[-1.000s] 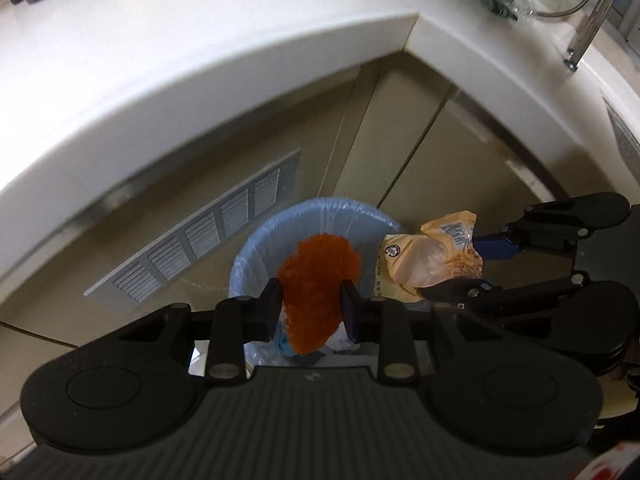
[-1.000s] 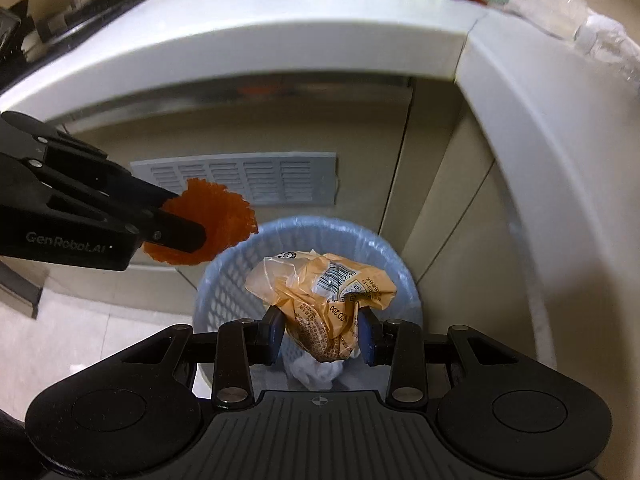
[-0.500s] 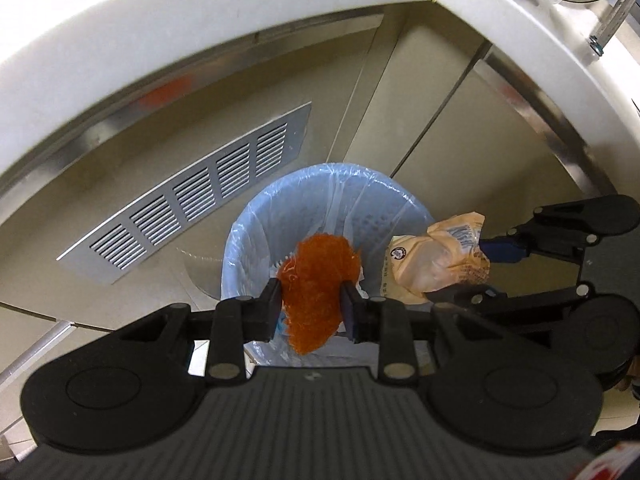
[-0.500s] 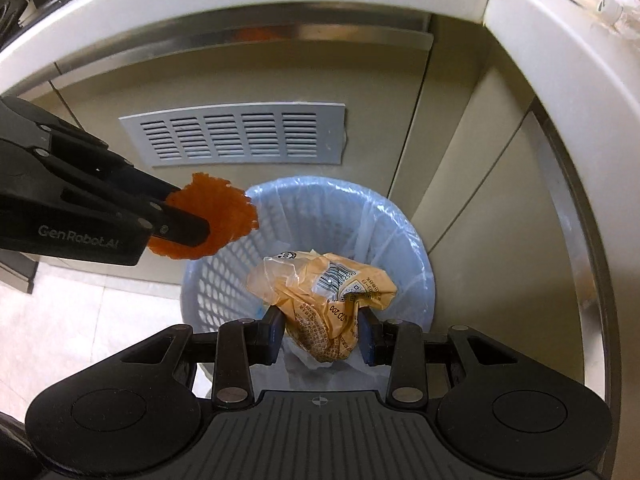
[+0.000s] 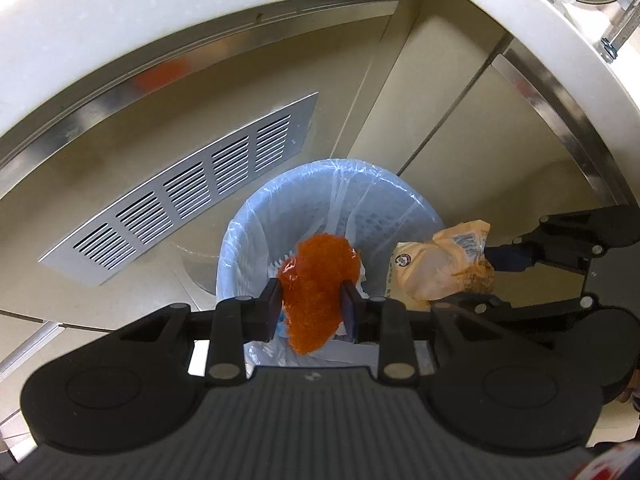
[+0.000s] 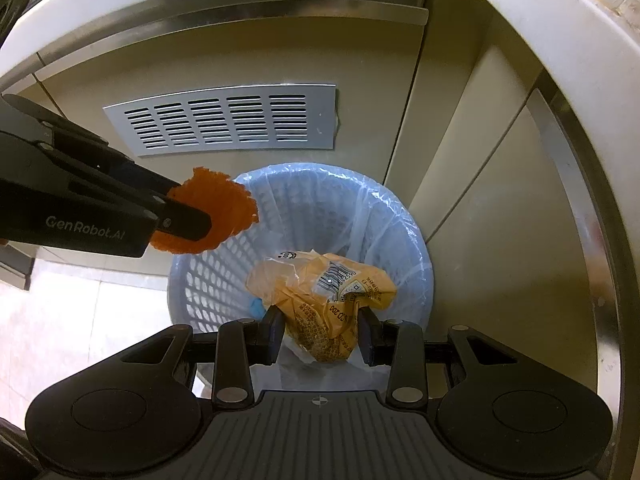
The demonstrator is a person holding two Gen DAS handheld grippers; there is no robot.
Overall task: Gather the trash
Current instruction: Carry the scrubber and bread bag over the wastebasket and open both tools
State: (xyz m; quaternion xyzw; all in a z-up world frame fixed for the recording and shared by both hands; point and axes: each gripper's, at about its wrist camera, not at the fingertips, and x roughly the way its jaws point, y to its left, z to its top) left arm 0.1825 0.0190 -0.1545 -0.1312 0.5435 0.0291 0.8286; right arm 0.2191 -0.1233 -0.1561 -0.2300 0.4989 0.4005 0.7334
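Orange net (image 5: 316,280), yellow printed wrapper (image 6: 328,300)

I am looking down at a metal vent grille (image 5: 188,196) sitting in the beige cabinet front (image 6: 248,60), with a steel trim strip (image 6: 248,14) running along under the white countertop (image 5: 120,16). A pale tiled floor (image 6: 72,308) is showing at the lower left. A steel faucet pipe (image 5: 618,36) is standing on the counter's far corner.

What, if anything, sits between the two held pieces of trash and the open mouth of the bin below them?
Nothing visible does. The orange net in the left gripper and the yellow wrapper in the right gripper both hang over the lined bin, whose mouth is uncovered.
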